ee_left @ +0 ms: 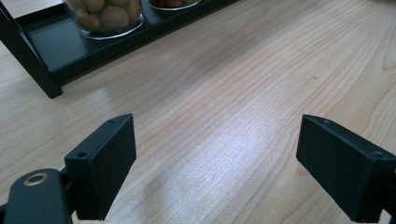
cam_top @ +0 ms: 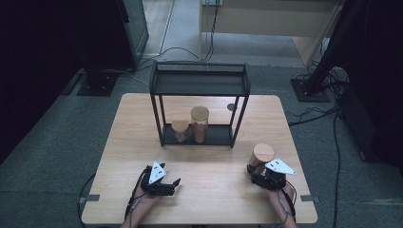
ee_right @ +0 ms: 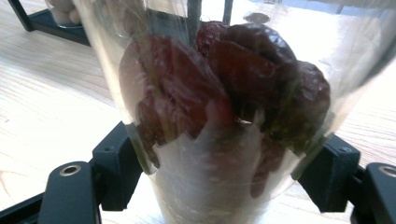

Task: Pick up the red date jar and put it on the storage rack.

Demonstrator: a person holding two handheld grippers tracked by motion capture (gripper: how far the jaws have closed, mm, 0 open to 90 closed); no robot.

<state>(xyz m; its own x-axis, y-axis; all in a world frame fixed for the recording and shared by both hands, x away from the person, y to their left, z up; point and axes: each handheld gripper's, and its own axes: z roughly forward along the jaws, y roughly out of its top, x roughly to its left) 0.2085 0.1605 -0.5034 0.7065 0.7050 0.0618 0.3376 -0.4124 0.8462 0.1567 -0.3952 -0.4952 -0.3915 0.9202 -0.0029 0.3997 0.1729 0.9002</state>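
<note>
Work in hand: the right gripper (cam_top: 260, 175) has a clear glass jar with a round wooden lid and dark red dried fruit inside (cam_top: 260, 159), standing at the right side of the pale wooden table (cam_top: 209, 194).
Right fingers: one black finger (ee_right: 116, 165) on each side of the jar's lower wall, clamped against the glass as far as the right gripper view lets me judge.
Jar's axis: upright, or close to it; the fingers meet it from the side, low down.
Left gripper (cam_top: 164, 183): rests near the table's front left, fingers (ee_left: 105, 163) wide apart, bare wood between them.
Key relation: the black metal two-level rack (cam_top: 199, 85) lies ahead and to the left of the held jar; its bottom shelf bears two more wooden-lidded jars (cam_top: 192, 124) towards its left, leaving bare shelf at the right end.
Nearer hand: the right, by far.
Likely next move: lift and carry the jar forward-left to that free spot, keeping it vertical.
</note>
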